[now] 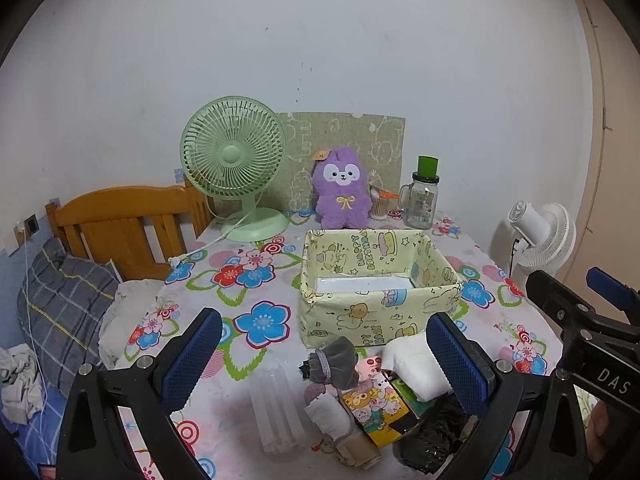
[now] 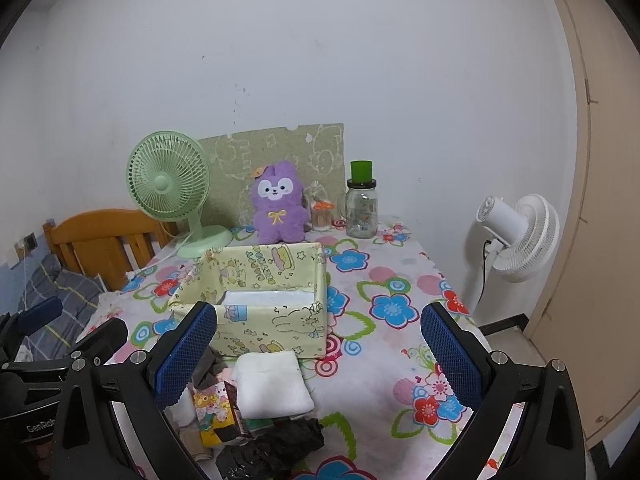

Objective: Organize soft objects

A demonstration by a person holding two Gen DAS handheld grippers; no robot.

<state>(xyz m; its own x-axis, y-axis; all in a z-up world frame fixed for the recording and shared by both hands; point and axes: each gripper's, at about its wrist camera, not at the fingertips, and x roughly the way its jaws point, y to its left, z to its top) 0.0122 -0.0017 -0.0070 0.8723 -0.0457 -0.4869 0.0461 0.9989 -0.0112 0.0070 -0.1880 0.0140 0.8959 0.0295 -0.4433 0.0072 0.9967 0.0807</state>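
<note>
A pale yellow cartoon-print fabric box (image 1: 362, 312) (image 2: 276, 326) stands open on the flowered table with nothing soft inside. In front of it lies a heap: a folded white cloth (image 2: 272, 384) (image 1: 412, 364), a grey sock-like piece (image 1: 334, 360), a white and beige sock (image 1: 332, 416), a cartoon-print packet (image 1: 374, 408) (image 2: 210, 404) and crumpled black material (image 2: 276, 448) (image 1: 430, 440). My left gripper (image 1: 322, 364) hangs open over the heap. My right gripper (image 2: 318, 350) is open too, above the white cloth. A purple plush rabbit (image 1: 342, 190) (image 2: 278, 204) sits behind the box.
At the back stand a green desk fan (image 1: 234, 164), a glass jar with a green cup (image 1: 422, 198) and a toothpick holder (image 1: 380, 204). A clear plastic pack (image 1: 276, 408) lies left of the heap. A wooden bed headboard (image 1: 128, 224) is left, a white fan (image 2: 516, 236) right.
</note>
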